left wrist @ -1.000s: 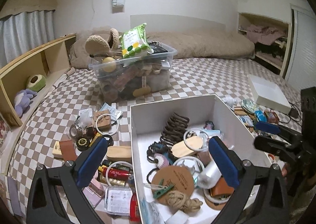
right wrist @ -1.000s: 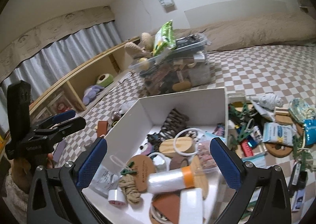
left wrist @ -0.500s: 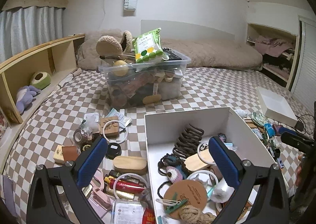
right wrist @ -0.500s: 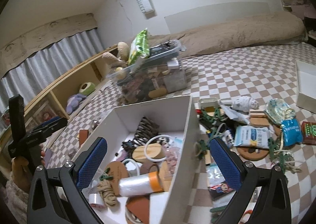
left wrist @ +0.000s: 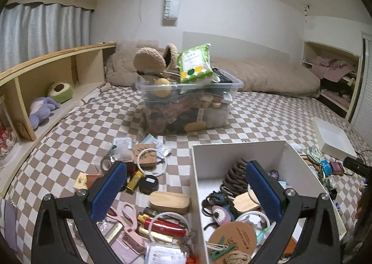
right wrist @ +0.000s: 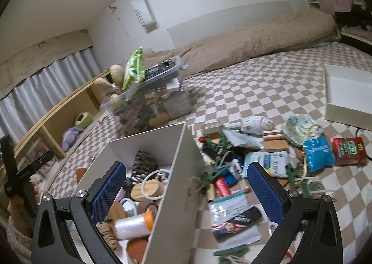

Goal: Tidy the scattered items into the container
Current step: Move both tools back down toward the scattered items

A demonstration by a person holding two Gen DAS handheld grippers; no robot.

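While clutter point(left wrist: 148, 215) rings it, white box point(left wrist: 239, 150) sits half-full.

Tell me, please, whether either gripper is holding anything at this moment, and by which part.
Nothing is held. The left gripper and the right gripper are both open, with empty space between their fingers above the white box.

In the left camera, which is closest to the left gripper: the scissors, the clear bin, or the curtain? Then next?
1. Pink scissors, right between the left gripper's fingers.
2. Clear bin, mid-bed, straight ahead.
3. Curtain, far left by the wall.
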